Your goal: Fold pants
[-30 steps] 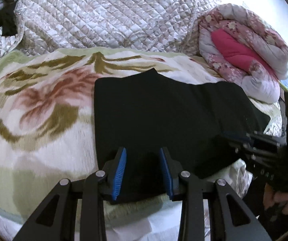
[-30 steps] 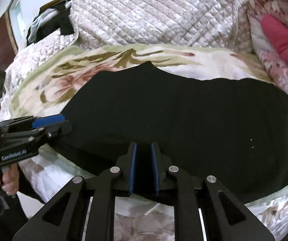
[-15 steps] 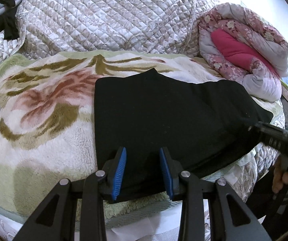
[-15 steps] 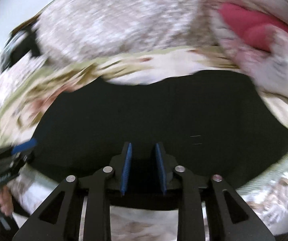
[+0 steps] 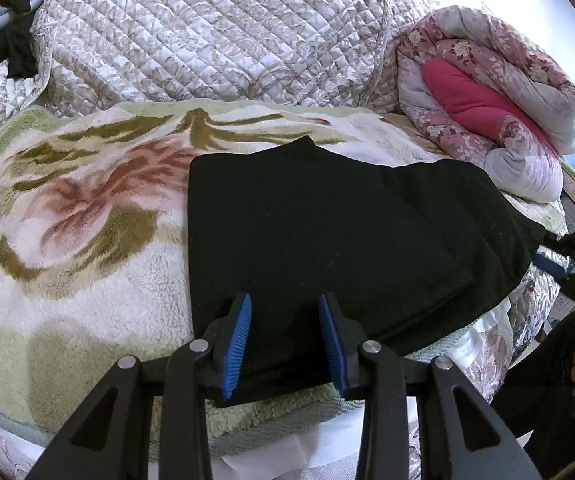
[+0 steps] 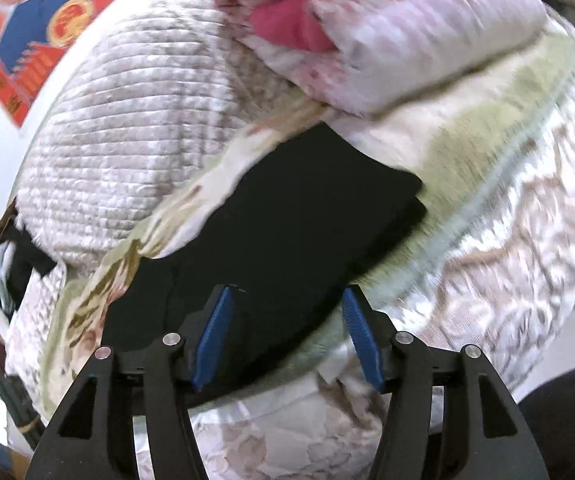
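Pants [image 5: 327, 232] lie folded flat on floral blanket [image 5: 79, 240] covering bed, quilted cover [image 5: 215, 40] behind. We hold left hand-held gripper [image 5: 285, 340] with jaws apart over near pants edge, gripping nothing. Our right hand-held gripper [image 6: 285, 334] spread wide, empty, near pants' end; right view blurred.

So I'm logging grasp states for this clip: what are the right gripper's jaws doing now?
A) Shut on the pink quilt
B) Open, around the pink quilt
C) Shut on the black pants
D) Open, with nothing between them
D: the right gripper has its blue pads wide apart above the black pants, gripping nothing.
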Available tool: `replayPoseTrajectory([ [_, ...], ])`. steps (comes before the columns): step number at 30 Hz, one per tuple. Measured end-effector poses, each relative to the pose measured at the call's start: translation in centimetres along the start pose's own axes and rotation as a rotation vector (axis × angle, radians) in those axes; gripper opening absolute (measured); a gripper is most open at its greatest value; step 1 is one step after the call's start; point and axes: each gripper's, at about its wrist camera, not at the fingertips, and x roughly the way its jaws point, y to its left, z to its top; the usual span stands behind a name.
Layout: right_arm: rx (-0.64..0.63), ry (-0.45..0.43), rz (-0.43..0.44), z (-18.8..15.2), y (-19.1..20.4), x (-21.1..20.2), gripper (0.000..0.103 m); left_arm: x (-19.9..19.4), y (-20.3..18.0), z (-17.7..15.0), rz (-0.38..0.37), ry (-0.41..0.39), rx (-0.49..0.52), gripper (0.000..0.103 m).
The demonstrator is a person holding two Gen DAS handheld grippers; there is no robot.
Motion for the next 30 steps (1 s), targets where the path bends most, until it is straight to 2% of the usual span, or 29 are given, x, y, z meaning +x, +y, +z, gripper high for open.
replayPoseTrajectory([
  [9, 0.131, -0.012, 0.028, 2.0, -1.9, 2.0, 0.061, 0.0, 0.0, 0.0, -0.001, 0.0, 0.0, 0.039],
  [12, 0.133, -0.033, 0.009, 2.6, -1.6, 2.1, 0.062, 0.0, 0.0, 0.1, 0.0, 0.0, 0.001, 0.039],
  [16, 0.097, -0.098, 0.042, 3.3, -0.8, 1.2, 0.063, 0.0, 0.0, 0.1, 0.0, 0.0, 0.0, 0.039],
  [19, 0.089, -0.074, 0.018, 3.9, -0.7, 2.3, 0.061, 0.0, 0.0, 0.1, 0.001, 0.0, 0.002, 0.039],
  [20, 0.093, -0.054, 0.008, 4.3, -0.8, 3.2, 0.057, 0.0, 0.0, 0.1, 0.002, -0.001, 0.003, 0.04],
  [21, 0.094, -0.035, -0.007, 4.7, -0.9, 3.9, 0.047, 0.0, -0.1, 0.1, 0.002, -0.001, 0.003, 0.04],
  [26, 0.069, -0.005, -0.009, 4.8, -0.8, 4.7, 0.027, 0.0, 0.0, 0.1, 0.002, 0.001, 0.001, 0.04],
  [30, -0.003, -0.021, 0.012, 5.0, 1.0, 3.9, 0.019, 0.0, -0.1, 0.5, 0.001, 0.011, -0.004, 0.042],
])
